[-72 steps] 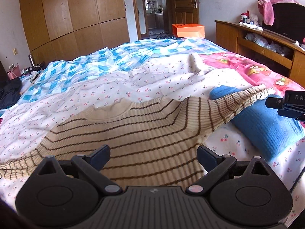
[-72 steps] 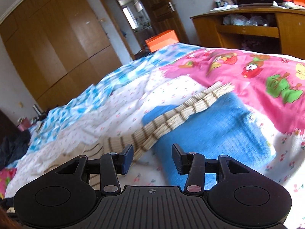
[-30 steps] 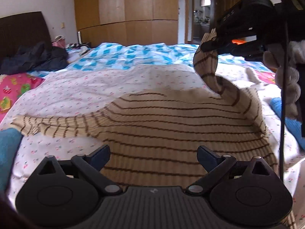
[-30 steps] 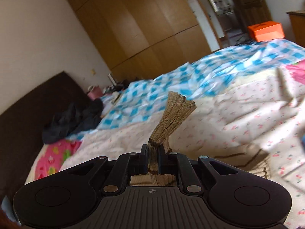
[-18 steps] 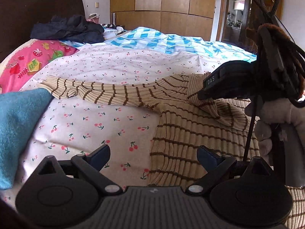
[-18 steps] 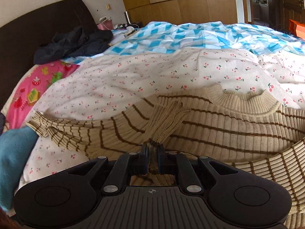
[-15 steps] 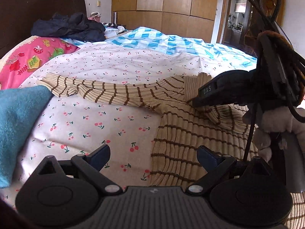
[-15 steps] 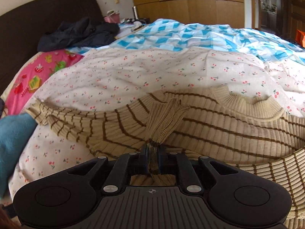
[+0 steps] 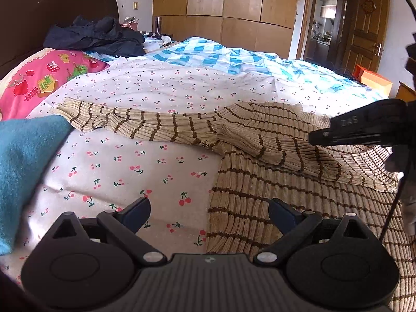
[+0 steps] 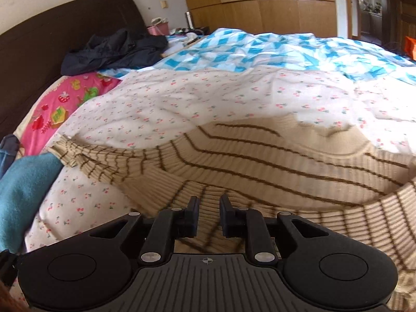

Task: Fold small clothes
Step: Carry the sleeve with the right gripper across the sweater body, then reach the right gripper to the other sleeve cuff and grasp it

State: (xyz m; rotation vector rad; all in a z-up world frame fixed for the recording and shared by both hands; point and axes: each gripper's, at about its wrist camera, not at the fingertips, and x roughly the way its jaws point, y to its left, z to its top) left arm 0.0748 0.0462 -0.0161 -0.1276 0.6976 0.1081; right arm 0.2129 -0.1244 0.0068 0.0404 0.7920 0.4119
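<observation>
Left tool [image 9: 209,212]: jaws spread wide, nothing between them, poised over the near left edge of the sweater [image 9: 299,202] where it meets the cherry-print sheet [image 9: 145,166].

Right tool [image 10: 209,212]: jaws have just been opening and now stand slightly apart; the folded sleeve [image 9: 280,148] lies below them, and no cloth is pinched between the pads. In the left view this tool enters from the right, just above the sweater.

The beige, brown-striped sweater lies flat on the bed. One sleeve is folded across the body; the other sleeve [image 9: 117,121] extends out to the left, its cuff near a blue towel [image 9: 23,153].

Farther back: a pink printed pillow [image 9: 44,78], a blue-and-white checked quilt [image 9: 221,57], a dark garment [image 9: 96,36] at the headboard [image 9: 39,5], and a wooden wardrobe [image 9: 228,7].
</observation>
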